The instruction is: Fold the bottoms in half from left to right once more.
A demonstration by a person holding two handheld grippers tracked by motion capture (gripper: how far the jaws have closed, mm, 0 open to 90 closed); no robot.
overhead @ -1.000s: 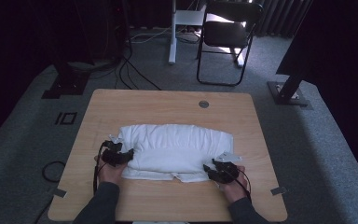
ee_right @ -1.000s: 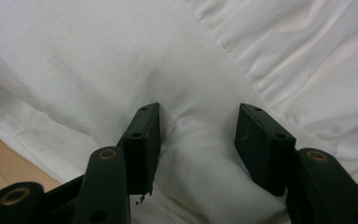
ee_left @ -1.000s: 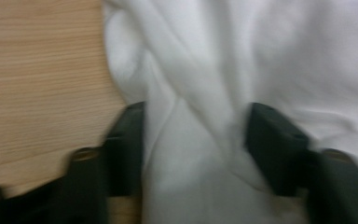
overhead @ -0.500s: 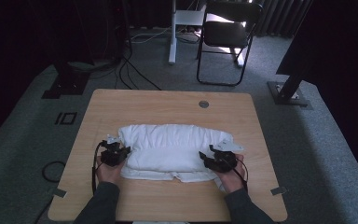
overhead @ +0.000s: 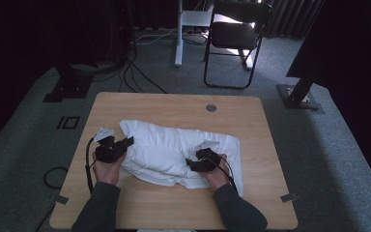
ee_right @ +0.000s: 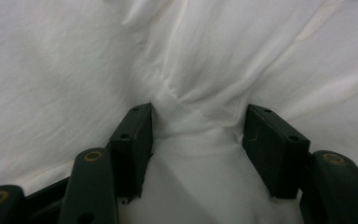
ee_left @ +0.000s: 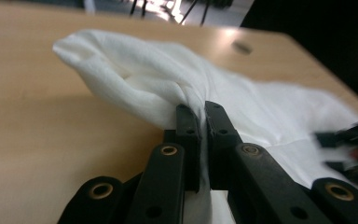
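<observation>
A white cloth (overhead: 174,145) lies bunched across the middle of the wooden table (overhead: 174,104). My left gripper (overhead: 127,141) is at the cloth's left end, shut on a gathered fold that it holds raised off the table. In the left gripper view the jaws (ee_left: 201,109) pinch that fold of the cloth (ee_left: 121,70). My right gripper (overhead: 191,165) rests on the cloth's near right part, pointing left. Its jaws (ee_right: 198,116) have just been opening and stand apart, with a puckered ridge of cloth (ee_right: 74,70) loose between them.
A round grommet hole (overhead: 211,108) sits near the table's far edge. Beyond the table stand a black folding chair (overhead: 236,34) and a white post (overhead: 178,34). A stand base (overhead: 299,94) is on the floor at the right, and cables (overhead: 53,176) lie at the left.
My left gripper has shut on the cloth's left end and lifted it. My right gripper has slid left across the cloth toward its middle, bunching it.
</observation>
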